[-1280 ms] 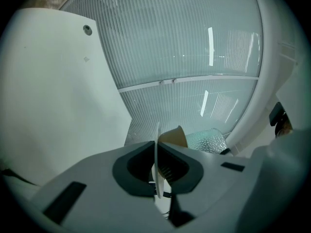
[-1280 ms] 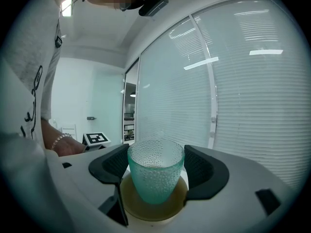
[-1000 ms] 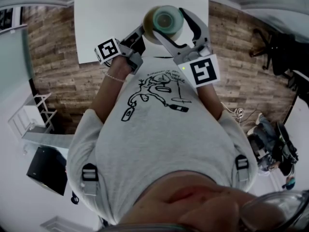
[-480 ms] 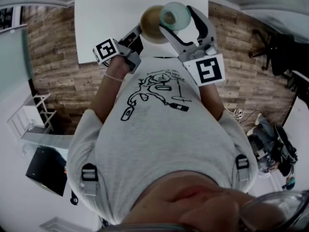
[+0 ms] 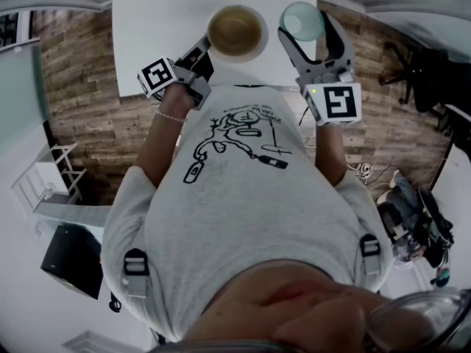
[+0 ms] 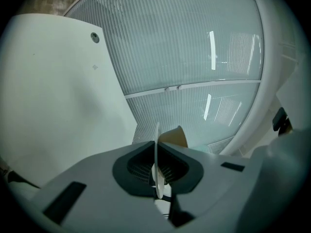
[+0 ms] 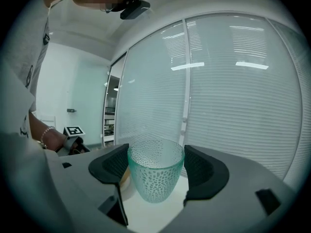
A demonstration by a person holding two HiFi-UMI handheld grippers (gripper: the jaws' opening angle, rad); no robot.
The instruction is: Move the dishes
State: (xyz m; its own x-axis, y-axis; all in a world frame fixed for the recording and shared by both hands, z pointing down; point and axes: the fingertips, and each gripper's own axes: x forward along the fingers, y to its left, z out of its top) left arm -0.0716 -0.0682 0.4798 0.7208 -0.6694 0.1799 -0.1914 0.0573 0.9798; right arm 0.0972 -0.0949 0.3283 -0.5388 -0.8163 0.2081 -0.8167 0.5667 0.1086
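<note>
Markers point(image 5: 160, 75) on left gripper point(image 5: 208, 44), right gripper point(image 5: 304, 22)

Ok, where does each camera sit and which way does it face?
Head view: on the person's head, looking down past shirt and forearms at the white table, left gripper and right gripper.
Left gripper view: rides the left gripper, looks along its jaws, shut on the bowl rim, toward blinds.
Right gripper view: rides the right gripper, looks along jaws gripping the green glass; wrist and shirt show left.
Shared: head and right gripper views both show the glass and left marker cube.
</note>
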